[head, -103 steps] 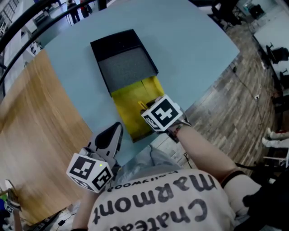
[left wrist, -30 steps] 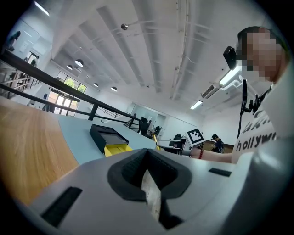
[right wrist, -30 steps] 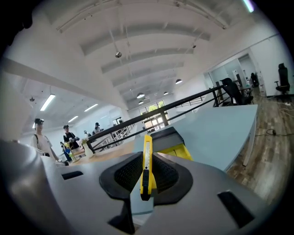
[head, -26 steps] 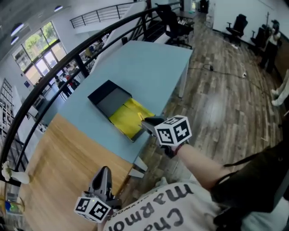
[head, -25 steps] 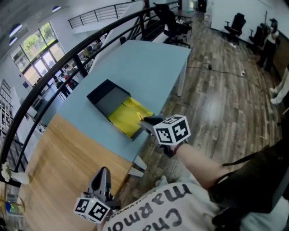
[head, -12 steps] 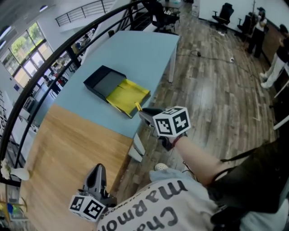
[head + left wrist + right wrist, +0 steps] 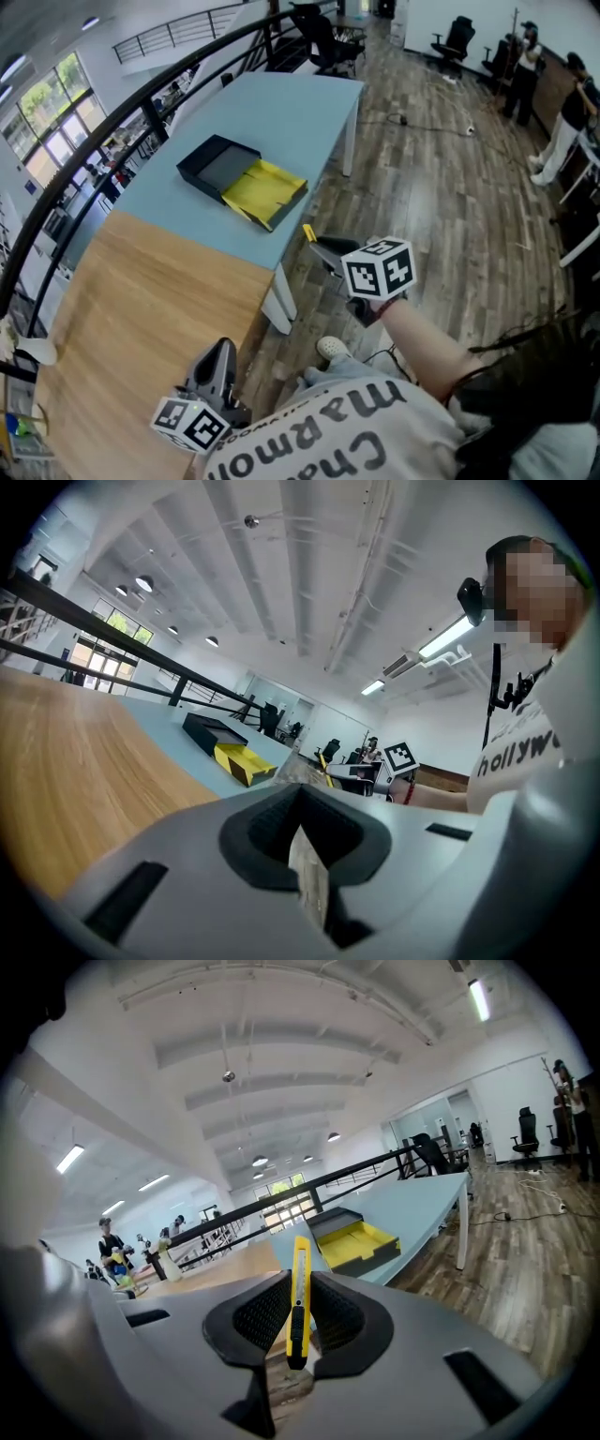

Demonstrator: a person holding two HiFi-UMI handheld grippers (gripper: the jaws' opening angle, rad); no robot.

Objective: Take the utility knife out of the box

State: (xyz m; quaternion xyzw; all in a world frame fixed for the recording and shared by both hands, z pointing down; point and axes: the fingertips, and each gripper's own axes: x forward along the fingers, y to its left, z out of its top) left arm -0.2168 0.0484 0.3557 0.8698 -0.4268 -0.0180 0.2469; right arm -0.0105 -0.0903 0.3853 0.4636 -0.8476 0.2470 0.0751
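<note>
Away from the box [image 7: 231, 172] since four seconds ago, the right gripper [image 7: 323, 251] hangs past the edge of the blue table [image 7: 281, 103], over the plank floor [image 7: 441, 187]; back then it was down in the yellow tray [image 7: 267, 186]. Its jaws are closed on the knife [image 7: 298, 1299], a slim yellow cutter with a black slider. The knife stands upright between the ribbed pads [image 7: 258, 1318] with its upper end poking out above them. In the head view that yellow end shows just ahead of the jaws, well clear of the table. The box has stayed on the blue table near the corner, with its black half toward the railing and the open yellow tray toward the person. The knife is out of the box and well apart from it. The left gripper [image 7: 222, 352] sits low at the person's side, over the wooden top [image 7: 131, 300] that adjoins the blue table. Its jaws are drawn together with nothing between them; only a thin sliver of floor shows through. It points roughly toward the box and the other gripper.
</note>
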